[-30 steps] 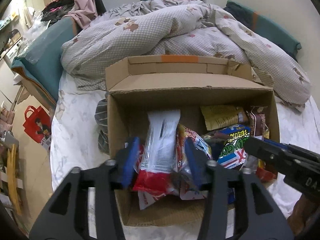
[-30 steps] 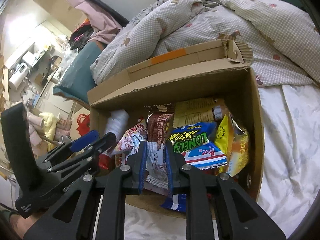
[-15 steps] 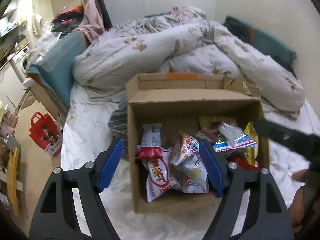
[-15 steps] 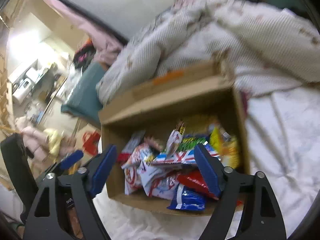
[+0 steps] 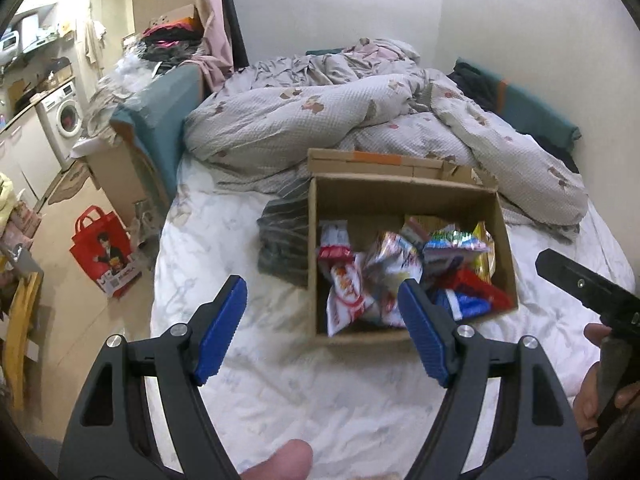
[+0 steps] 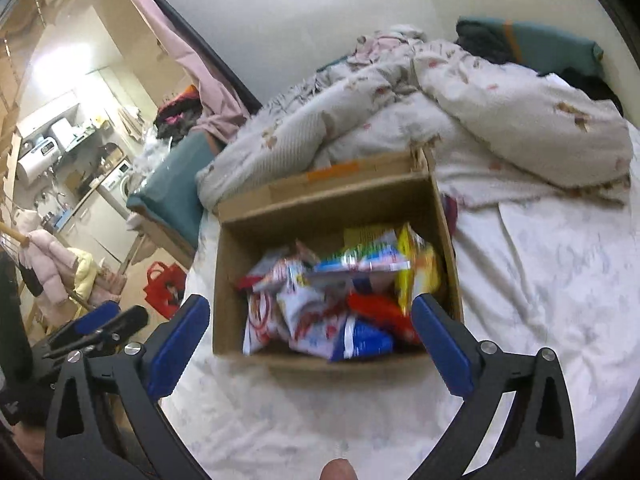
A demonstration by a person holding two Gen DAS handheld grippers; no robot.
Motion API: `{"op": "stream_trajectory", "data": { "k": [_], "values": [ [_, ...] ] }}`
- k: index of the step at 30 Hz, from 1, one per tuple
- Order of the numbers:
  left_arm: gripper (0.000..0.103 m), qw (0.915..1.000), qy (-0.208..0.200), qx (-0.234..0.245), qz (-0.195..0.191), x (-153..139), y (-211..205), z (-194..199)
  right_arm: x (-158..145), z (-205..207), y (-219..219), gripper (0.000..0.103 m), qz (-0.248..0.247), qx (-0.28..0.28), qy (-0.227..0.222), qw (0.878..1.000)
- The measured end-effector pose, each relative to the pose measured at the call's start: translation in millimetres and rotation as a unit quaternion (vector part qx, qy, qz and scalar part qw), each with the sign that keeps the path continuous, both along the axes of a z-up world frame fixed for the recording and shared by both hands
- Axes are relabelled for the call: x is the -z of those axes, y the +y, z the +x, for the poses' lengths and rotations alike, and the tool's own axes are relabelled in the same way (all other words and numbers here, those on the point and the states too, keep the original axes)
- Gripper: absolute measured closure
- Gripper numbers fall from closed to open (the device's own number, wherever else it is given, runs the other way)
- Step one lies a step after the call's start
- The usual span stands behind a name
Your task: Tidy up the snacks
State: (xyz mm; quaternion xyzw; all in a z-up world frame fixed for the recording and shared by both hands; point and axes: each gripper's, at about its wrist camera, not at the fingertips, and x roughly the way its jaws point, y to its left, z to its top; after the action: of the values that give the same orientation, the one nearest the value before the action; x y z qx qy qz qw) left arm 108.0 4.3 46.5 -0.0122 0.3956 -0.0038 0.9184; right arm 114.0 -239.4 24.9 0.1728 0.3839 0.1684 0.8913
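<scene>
left wrist view: the left gripper (image 5: 322, 332) hung over the white bed sheet (image 5: 208, 240), blue pads spread wide, nothing between them.
box, left view: the open brown cardboard box (image 5: 360, 196) sat on the sheet, near the rumpled grey quilt (image 5: 320, 116), with the crinkly foil snack packets (image 5: 376, 276) heaped inside.
neighbour: the right gripper's black arm poked in at the right edge of this view, clear of the box.
right wrist view: the right gripper (image 6: 310, 340) had just been opening, jaws now at full stretch and empty, framing the box's near wall.
packets, right view: a loose jumble, red, blue, yellow and white bags overlapping, some on end.
handling: light, soft and slippery by the look of it; puffed bags would likely crush or slide, so a pinch on a flat sealed end seemed safest.
edges: the box walls stood tall around the pile and the back flap was folded up; a straight-down entry looked the clean way in.
room: open sheet lay in front of the box and to either side; the quilt crowded the far side.
</scene>
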Motion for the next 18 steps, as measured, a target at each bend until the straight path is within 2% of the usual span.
{"op": "stream_trajectory", "data": {
  "k": [7,10,12,16,18],
  "values": [
    [0.028,0.9999,-0.012,-0.005,-0.002,10,7,-36,4,-35,3,0.0,-0.033,0.017,-0.014,0.999],
    [0.027,0.9997,-0.02,-0.012,-0.005,15,8,-44,5,-48,11,0.0,-0.049,0.004,-0.017,0.999],
    [0.013,0.9995,-0.02,-0.016,-0.019,19,10,-44,8,-54,15,0.0,-0.053,-0.001,-0.017,0.998],
    [0.008,0.9996,-0.022,-0.014,-0.012,25,5,-42,16,-57,23,0.0,-0.055,0.005,-0.012,0.998],
    [0.002,0.9997,-0.021,-0.011,-0.002,29,1,-41,20,-55,30,0.0,-0.072,-0.002,-0.014,0.997]
  ]
}}
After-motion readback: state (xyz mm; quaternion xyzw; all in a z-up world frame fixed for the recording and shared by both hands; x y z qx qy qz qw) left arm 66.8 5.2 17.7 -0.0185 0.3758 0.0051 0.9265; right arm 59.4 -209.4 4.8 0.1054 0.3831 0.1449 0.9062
